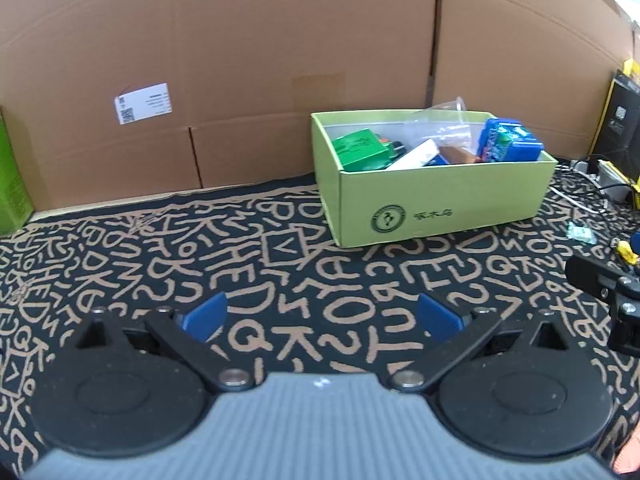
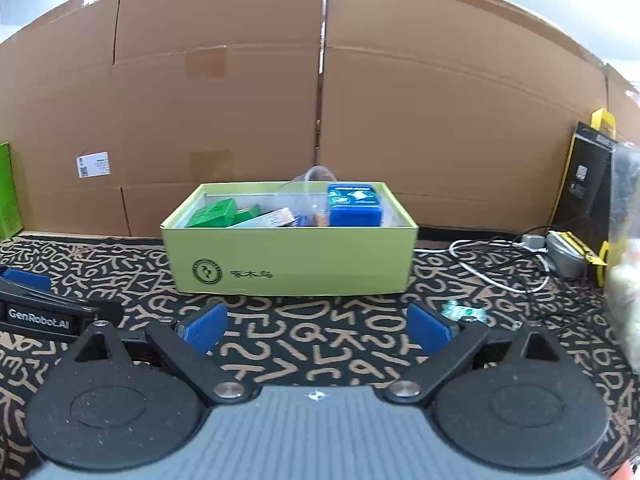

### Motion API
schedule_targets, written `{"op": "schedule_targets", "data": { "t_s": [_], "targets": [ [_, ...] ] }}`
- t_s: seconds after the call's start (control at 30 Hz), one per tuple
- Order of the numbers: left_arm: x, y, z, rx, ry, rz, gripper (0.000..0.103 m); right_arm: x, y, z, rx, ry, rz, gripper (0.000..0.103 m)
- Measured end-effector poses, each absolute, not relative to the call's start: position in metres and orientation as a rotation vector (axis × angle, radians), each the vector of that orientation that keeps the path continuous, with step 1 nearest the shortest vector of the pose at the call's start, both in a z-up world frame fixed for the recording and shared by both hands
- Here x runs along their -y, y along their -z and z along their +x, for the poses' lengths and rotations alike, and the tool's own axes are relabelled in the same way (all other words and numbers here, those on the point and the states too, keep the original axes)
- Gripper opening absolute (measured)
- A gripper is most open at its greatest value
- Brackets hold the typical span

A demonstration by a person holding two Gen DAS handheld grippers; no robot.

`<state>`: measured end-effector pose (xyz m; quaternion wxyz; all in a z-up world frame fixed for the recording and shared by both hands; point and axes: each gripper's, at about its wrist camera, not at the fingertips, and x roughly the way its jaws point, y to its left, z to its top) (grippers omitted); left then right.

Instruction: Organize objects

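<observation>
A light green cardboard box [image 1: 440,204] stands on the patterned cloth at the back; it also shows in the right wrist view [image 2: 288,260]. It holds a green box [image 1: 360,148], a blue container [image 1: 508,142], a clear plastic cup [image 1: 448,114] and other items. A small green-white packet [image 2: 466,312] lies on the cloth by my right gripper's right finger; it also shows in the left wrist view [image 1: 580,234]. My left gripper [image 1: 322,316] is open and empty, short of the box. My right gripper [image 2: 316,326] is open and empty in front of the box.
A cardboard wall [image 1: 280,60] closes the back. A black and yellow package [image 2: 588,176], white cables [image 2: 500,264] and a grey adapter [image 2: 564,256] sit at the right. A green box [image 1: 12,184] stands at the far left. The left gripper's body [image 2: 40,312] shows at the left.
</observation>
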<state>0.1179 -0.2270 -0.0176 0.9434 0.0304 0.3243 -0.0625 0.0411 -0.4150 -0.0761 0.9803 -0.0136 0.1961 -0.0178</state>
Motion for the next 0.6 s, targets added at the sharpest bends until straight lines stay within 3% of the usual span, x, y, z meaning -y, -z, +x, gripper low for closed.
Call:
{"op": "schedule_targets", "data": {
  "t_s": [0.6],
  "targets": [
    [0.228, 0.018, 0.118, -0.666, 0.138, 0.086, 0.103, 0.408, 0.08, 0.055, -0.427, 0.047, -0.034, 0.099]
  ]
}}
